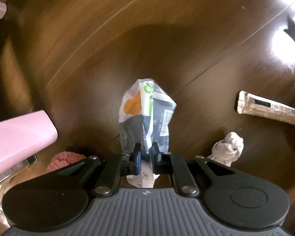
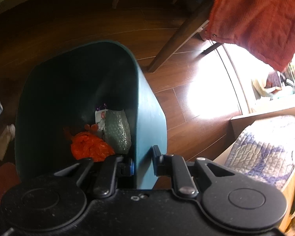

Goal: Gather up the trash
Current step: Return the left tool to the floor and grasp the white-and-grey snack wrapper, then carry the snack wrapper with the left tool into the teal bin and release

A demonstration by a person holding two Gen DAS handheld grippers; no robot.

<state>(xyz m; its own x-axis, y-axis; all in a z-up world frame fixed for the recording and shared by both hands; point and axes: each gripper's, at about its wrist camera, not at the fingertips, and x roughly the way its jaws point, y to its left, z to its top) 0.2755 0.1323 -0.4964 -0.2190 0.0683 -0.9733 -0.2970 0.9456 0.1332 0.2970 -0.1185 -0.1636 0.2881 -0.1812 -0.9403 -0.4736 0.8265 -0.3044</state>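
My left gripper (image 1: pixel 146 154) is shut on a crumpled snack wrapper (image 1: pixel 145 110), white, orange, green and dark with a barcode, held above the wood floor. On the floor to the right lie a crumpled white tissue (image 1: pixel 229 147) and a flattened silvery packet (image 1: pixel 265 108). My right gripper (image 2: pixel 143 162) is shut on the near wall of a teal trash bin (image 2: pixel 149 102), one finger inside and one outside. Inside the bin lie an orange plastic bag (image 2: pixel 88 145), a bubble-wrap bundle (image 2: pixel 118 131) and a white wrapper (image 2: pixel 100 118).
A pink object (image 1: pixel 19 137) and a pink fluffy slipper (image 1: pixel 63 159) sit at the left. In the right wrist view, an orange cloth (image 2: pixel 261 17) hangs over a wooden chair (image 2: pixel 179 37), a quilted cushion (image 2: pixel 265 147) lies right, and tissue (image 2: pixel 5 139) lies left of the bin.
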